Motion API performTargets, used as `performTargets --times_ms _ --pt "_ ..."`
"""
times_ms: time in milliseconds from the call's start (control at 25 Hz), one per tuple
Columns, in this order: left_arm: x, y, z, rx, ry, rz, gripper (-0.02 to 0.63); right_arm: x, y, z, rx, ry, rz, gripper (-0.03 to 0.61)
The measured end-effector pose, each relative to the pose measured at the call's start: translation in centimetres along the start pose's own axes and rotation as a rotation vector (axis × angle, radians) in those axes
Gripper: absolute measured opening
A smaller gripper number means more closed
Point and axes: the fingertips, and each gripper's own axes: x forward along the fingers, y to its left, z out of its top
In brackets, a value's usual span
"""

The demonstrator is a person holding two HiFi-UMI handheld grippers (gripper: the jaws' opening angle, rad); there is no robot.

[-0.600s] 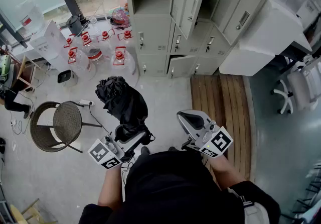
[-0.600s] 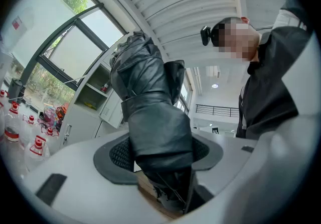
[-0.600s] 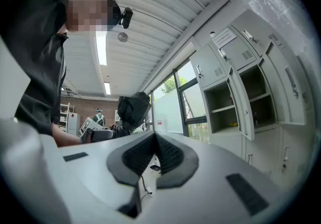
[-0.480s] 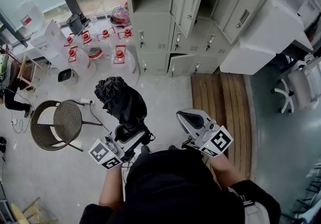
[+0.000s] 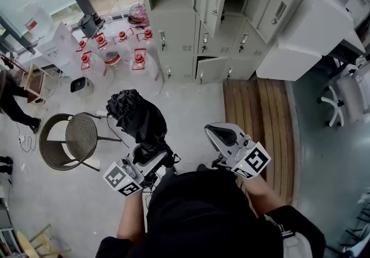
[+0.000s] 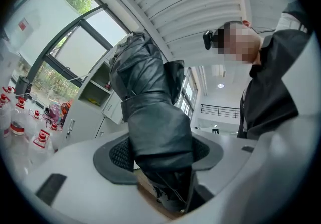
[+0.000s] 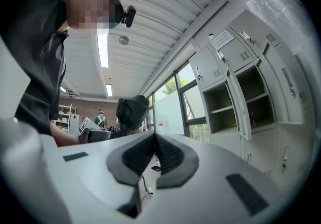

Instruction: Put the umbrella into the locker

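Before the lockers (image 5: 179, 48), the scene barely shifts: the left gripper (image 5: 152, 151) stays clamped on the umbrella (image 5: 139, 121), the right gripper (image 5: 215, 132) stays closed and empty; stowing seems still ahead.

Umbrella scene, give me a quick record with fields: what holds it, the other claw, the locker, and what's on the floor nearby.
umbrella: black, folded into a bundle
left claw: closed on the umbrella
right claw: shut, nothing in it
locker: ahead of the person, some doors open
floor nearby: wicker chair, red-capped bottles
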Motion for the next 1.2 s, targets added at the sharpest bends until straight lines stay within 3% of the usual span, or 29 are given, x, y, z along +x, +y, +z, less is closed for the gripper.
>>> performTargets --times_ms 800,1200 --pt "3.1 -3.8 -4.0 -0.072 0.068 0.063 0.270 -5.2 -1.8 -2.6 0.112 -0.006 0.029 0.012" --pt "4.8 -1.1 -4.7 -0.129 0.067 0.052 0.270 -3.3 -4.0 -3.9 0.127 0.009 0.018 0.012"
